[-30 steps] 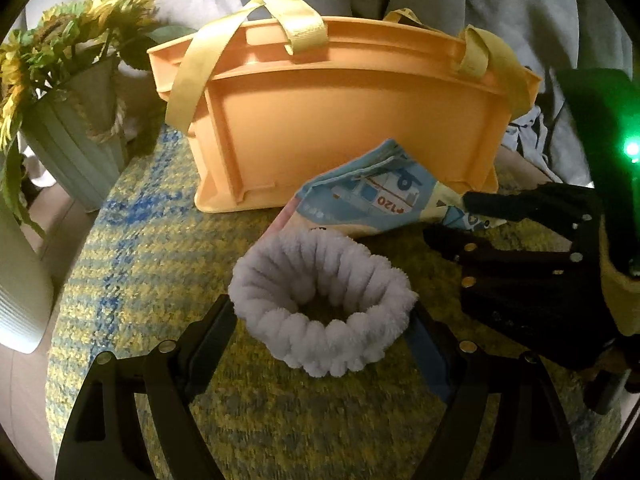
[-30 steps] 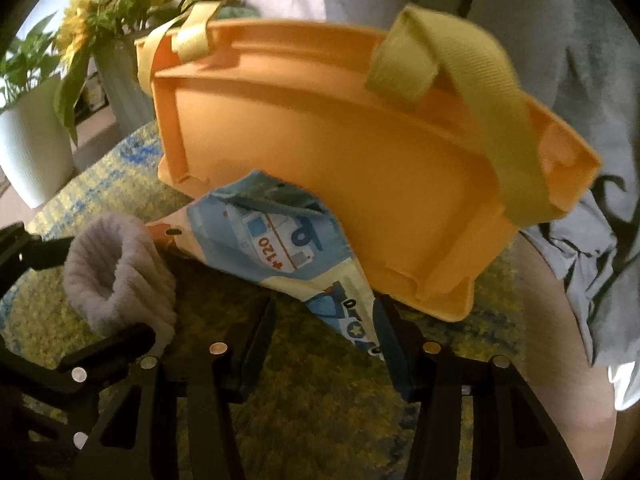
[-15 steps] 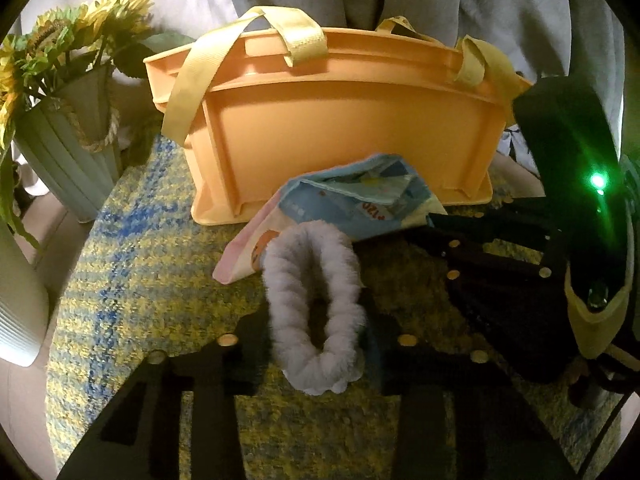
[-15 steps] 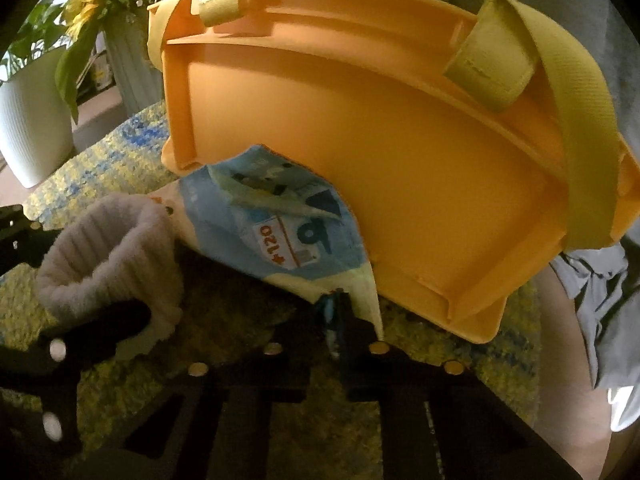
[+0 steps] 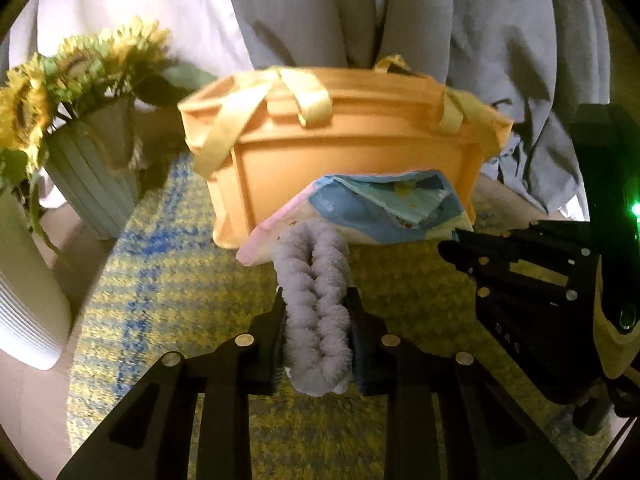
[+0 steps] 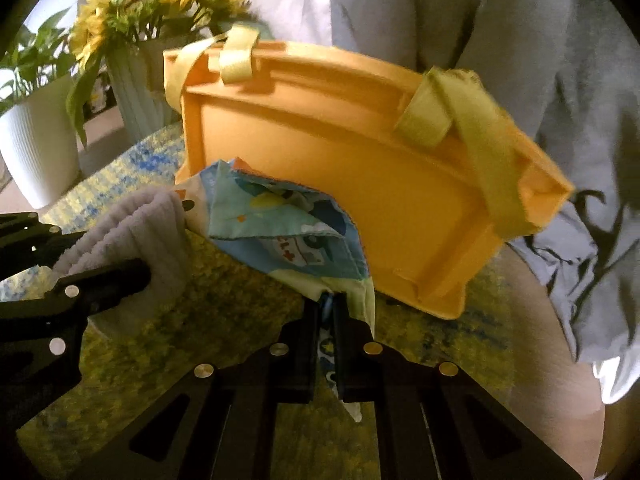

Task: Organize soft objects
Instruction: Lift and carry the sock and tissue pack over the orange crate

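Note:
My left gripper point(image 5: 316, 300) is shut on a fluffy lavender headband point(image 5: 314, 296), squeezed flat and lifted above the yellow-blue mat point(image 5: 160, 280). My right gripper point(image 6: 327, 308) is shut on a corner of a printed blue cloth point(image 6: 280, 224) and holds it up in front of the orange basket point(image 6: 380, 184). The cloth point(image 5: 380, 208) and the basket point(image 5: 340, 148) with its yellow straps also show in the left wrist view, where the right gripper point(image 5: 456, 240) comes in from the right. The headband point(image 6: 132, 232) shows at the left in the right wrist view.
A ribbed vase of sunflowers point(image 5: 88, 176) stands left of the basket. A white ribbed pot point(image 5: 28, 312) sits at the mat's left edge; it also shows in the right wrist view point(image 6: 36, 140). A person in grey clothing point(image 5: 400, 20) stands right behind the basket.
Both grippers have closed, the left on the headband and the right on the cloth's corner. Both have risen, lifting the headband and cloth off the mat.

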### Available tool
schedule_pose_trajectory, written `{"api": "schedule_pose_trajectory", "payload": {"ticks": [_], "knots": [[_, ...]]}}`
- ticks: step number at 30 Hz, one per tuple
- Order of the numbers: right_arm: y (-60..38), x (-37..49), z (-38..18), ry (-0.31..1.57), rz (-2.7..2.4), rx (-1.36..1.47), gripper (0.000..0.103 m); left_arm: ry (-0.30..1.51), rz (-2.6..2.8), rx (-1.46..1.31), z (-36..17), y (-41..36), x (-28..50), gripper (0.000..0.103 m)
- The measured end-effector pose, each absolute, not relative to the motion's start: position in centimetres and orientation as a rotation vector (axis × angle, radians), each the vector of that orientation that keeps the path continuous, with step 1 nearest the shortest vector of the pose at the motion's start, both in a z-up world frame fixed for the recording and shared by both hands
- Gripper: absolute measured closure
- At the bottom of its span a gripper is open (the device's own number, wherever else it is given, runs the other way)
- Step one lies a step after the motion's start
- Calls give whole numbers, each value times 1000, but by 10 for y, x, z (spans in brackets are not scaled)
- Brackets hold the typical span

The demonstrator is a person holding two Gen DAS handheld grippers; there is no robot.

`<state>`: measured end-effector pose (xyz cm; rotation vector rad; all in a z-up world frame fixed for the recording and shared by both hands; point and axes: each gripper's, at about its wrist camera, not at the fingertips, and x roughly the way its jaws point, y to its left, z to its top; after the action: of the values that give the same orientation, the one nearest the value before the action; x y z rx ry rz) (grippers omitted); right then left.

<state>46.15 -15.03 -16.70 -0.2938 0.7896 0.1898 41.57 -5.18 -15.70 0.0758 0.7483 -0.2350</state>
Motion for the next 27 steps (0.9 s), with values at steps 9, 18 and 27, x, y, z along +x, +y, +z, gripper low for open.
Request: {"api": "schedule_pose_trajectory", "payload": {"ticks": [9, 18, 27], "knots": [[-155, 437, -129, 717, 124, -269, 95, 647, -260, 64, -120, -50, 396, 77], [-155, 424, -94, 638, 66, -230, 95, 518, -258, 79, -81, -45, 375, 77], [-152, 417, -68, 568, 37, -223, 95, 455, -264, 75, -58, -42, 372, 77]]}}
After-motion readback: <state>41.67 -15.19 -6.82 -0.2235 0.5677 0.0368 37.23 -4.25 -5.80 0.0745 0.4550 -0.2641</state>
